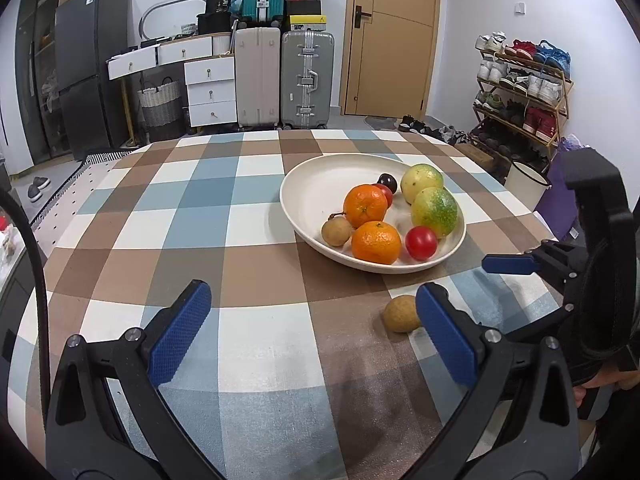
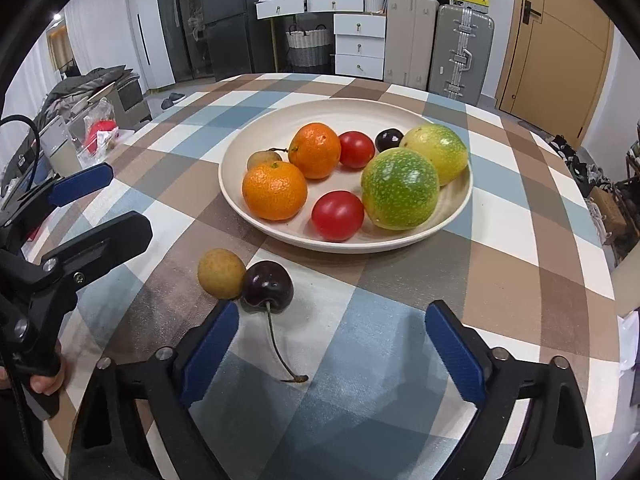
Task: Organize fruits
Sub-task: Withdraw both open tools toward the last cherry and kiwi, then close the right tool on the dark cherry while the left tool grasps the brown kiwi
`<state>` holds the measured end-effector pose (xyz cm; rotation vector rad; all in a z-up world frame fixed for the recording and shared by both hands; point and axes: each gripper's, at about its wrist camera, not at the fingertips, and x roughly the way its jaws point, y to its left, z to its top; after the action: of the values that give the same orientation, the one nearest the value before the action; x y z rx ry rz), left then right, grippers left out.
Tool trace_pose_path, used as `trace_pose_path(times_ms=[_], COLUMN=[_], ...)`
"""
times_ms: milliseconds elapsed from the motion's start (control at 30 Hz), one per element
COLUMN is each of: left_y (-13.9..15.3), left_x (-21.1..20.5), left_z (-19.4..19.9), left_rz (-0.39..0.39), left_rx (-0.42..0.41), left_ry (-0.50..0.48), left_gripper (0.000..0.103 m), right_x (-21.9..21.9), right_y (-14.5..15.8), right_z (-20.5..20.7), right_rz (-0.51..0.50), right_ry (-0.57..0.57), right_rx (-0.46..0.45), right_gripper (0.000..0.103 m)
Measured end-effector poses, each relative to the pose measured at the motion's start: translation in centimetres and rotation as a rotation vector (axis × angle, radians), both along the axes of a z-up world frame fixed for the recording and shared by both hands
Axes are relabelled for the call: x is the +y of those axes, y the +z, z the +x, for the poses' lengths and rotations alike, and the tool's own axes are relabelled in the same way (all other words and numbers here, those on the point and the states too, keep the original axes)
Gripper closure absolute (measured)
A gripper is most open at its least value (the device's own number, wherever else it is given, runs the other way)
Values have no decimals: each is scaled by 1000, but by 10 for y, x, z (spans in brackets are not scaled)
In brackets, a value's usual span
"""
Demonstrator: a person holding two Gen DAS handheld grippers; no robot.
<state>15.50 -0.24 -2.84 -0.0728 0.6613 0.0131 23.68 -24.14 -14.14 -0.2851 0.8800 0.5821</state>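
Checkered tablecloth (image 2: 400,280), cherry (image 2: 267,286) beside longan (image 2: 221,273), both tools (image 2: 332,344) (image 1: 314,320) agape, empty.

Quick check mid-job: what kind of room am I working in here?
Most likely a lived-in home, an entry or dining area. A shoe rack full of shoes stands by a wooden door, suitcases line the wall, and the fruit plate sits on a checked tablecloth.
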Motion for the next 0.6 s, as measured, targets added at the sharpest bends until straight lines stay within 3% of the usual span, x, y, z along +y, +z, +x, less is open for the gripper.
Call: trace_pose_path(times_ms=[267, 367, 433, 600], left_y=[-2, -2, -2, -4], left_x=[0, 0, -1, -1], left_z=[1, 2, 1, 3], left_rz=[-4, -4, -5, -6], left_rx=[9, 10, 13, 20], left_ry=[0, 1, 3, 2], left_gripper=[1, 1, 1, 1], right_x=[10, 13, 15, 20], right_y=[-1, 1, 1, 2], right_z=[3, 2, -1, -7], right_rz=[1, 12, -1, 1], right_ry=[33, 63, 84, 120], right_rx=[4, -1, -16, -26], right_gripper=[29, 45, 61, 80])
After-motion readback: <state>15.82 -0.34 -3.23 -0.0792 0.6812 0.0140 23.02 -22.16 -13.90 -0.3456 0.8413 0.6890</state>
